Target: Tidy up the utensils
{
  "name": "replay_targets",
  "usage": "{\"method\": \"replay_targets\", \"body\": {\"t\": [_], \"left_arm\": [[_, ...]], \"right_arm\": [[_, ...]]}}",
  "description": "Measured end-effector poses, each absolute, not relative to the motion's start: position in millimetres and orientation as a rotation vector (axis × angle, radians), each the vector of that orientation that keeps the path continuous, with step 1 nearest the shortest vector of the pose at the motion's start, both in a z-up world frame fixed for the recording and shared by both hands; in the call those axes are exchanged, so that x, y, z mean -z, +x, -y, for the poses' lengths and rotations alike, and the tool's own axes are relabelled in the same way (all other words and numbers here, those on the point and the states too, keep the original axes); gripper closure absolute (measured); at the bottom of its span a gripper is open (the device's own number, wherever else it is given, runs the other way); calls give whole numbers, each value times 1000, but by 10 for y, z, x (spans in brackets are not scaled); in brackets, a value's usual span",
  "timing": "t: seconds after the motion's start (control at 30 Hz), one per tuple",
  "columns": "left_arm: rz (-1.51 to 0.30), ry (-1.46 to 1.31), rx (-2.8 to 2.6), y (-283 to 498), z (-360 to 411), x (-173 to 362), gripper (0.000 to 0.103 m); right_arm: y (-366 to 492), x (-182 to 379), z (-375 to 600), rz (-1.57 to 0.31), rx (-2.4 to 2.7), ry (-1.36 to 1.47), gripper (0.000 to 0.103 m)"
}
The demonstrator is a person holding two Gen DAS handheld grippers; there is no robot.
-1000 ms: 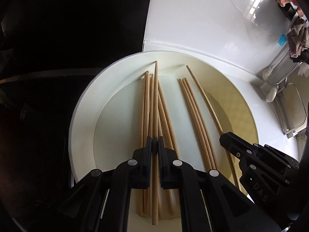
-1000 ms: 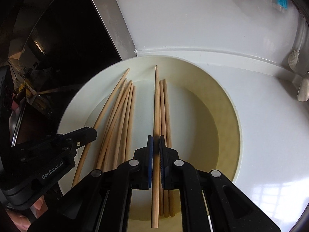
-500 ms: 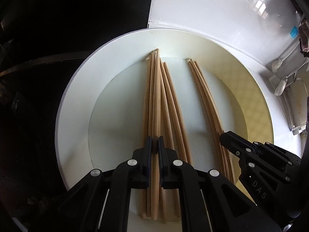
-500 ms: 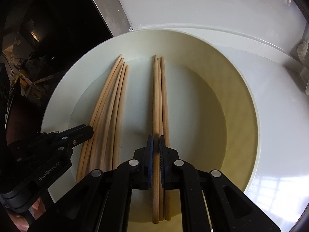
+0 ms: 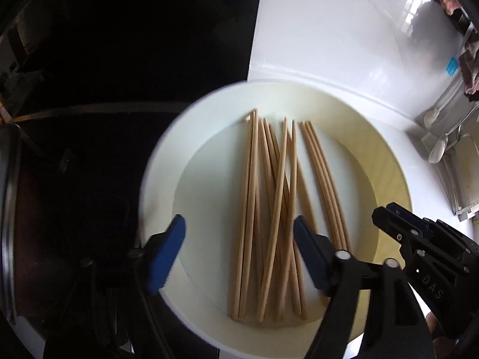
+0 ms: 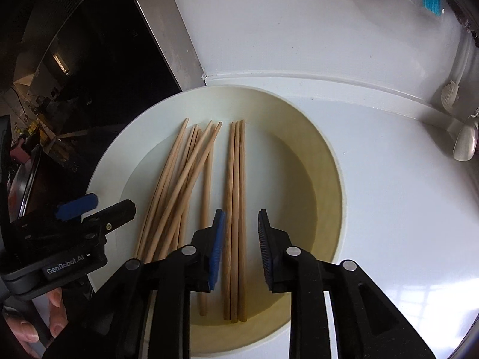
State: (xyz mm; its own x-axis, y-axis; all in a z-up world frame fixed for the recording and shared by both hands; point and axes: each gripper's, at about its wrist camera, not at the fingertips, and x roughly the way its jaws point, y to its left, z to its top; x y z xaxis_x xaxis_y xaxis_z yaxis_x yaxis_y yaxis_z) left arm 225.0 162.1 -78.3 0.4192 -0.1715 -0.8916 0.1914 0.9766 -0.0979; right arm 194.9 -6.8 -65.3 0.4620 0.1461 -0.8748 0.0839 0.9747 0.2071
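Both grippers, clamped on a chopstick each half a second earlier, now stand open above the plate. The left gripper [image 5: 239, 251] has its blue-padded jaws spread wide and holds nothing; the chopstick it gripped has dropped onto the loose bundle of chopsticks [image 5: 269, 224], where it lies crossed diagonally over its neighbours rather than parallel to them. The right gripper [image 6: 239, 248] has parted its jaws more narrowly and is likewise empty; the chopstick it held now lies flat with two others as a straight, parallel group of three chopsticks [image 6: 236, 209] directly below the gap between its jaws. All chopsticks rest in the well of the round white plate [image 6: 329, 179], the untidy bundle toward the left side and the neat trio beside it, apart from the bundle. The plate sits on a glossy white countertop [image 6: 389, 209], with white spoons [image 6: 464, 143] near the far right edge.
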Motion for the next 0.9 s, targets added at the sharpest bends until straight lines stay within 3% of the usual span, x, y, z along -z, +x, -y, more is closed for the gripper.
{"method": "replay_targets", "body": {"t": [0.13, 0.2, 0.9], "left_arm": [[-1103, 31, 197, 2151, -1606, 618, 11], [-1108, 15, 181, 2108, -1636, 547, 9], [-1038, 9, 101, 1659, -1562, -6, 7]], "right_arm": [[1847, 459, 137, -1075, -36, 225, 67], [1798, 384, 156, -1066, -37, 225, 63], [1369, -80, 321, -1042, -41, 203, 39]]}}
